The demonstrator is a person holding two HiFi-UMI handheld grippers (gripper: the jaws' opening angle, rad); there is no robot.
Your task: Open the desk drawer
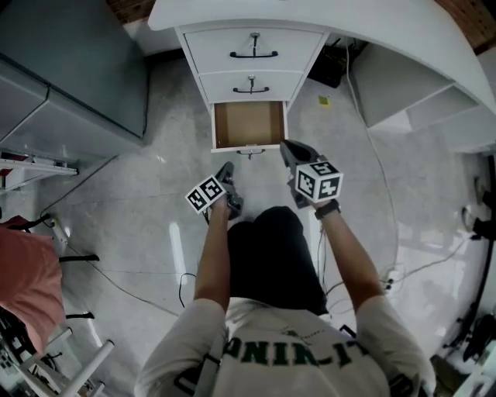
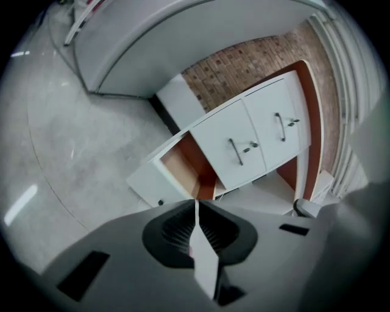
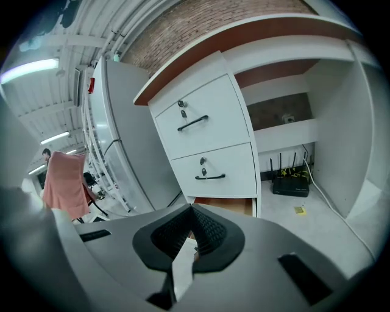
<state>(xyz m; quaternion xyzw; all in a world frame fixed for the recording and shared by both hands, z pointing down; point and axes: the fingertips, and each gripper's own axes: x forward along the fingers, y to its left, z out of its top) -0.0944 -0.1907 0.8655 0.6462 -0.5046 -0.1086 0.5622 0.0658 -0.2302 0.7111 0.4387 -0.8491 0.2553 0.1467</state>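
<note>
The white drawer unit stands under the desk. Its bottom drawer is pulled out, with a brown, empty inside; the two drawers above it stay shut. My left gripper hangs shut in front of the open drawer, a little left of its front panel and apart from it. My right gripper is shut too, just right of the drawer's front corner. The left gripper view shows the open drawer tilted beyond the shut left gripper. In the right gripper view the open drawer sits just past the right gripper. Neither gripper holds anything.
A black router and cables lie on the floor under the desk, with a yellow note nearby. A grey cabinet stands at the left. A person in a pink top is at the far left beside a white rack.
</note>
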